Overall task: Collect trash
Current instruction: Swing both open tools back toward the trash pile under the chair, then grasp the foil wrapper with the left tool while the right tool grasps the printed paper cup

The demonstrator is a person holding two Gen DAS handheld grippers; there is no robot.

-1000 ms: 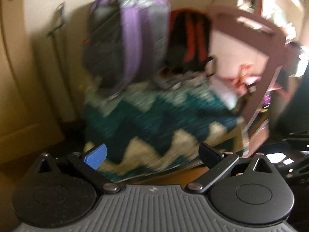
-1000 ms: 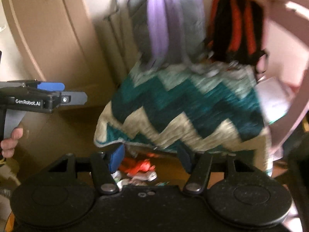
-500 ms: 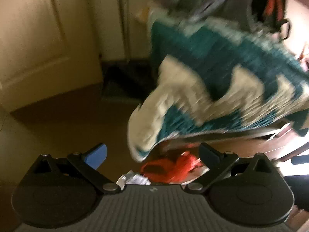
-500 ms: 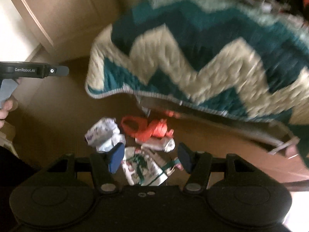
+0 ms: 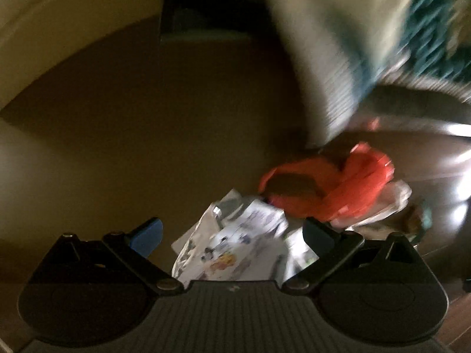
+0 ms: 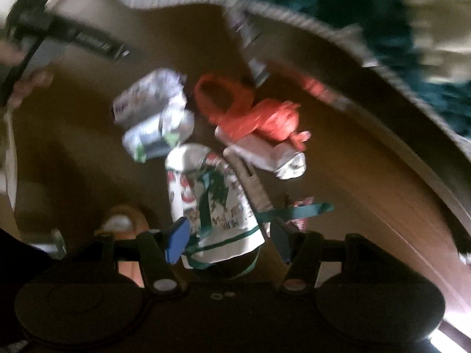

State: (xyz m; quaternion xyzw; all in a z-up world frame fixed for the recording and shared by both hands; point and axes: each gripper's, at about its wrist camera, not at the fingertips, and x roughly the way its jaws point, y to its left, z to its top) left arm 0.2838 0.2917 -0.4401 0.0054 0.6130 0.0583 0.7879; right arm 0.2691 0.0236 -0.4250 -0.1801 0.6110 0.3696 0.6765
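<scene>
Both claws have dropped fast from looking at the backpacks and the zigzag blanket (image 6: 338, 3) down to the floor (image 5: 117, 147), so the trash is now close below and picking up can start. The left claw (image 5: 232, 236) is spread wide with nothing in it, right over a crumpled white wrapper (image 5: 235, 250). The right claw (image 6: 229, 239) is also spread wide and empty, over a white paper bag with green print (image 6: 212, 203).

The right view shows more: a red plastic bag (image 6: 253, 111), a squashed can (image 6: 265, 154), and a hand on the left claw's handle at far left. The left view shows only the wrapper and the red bag.
</scene>
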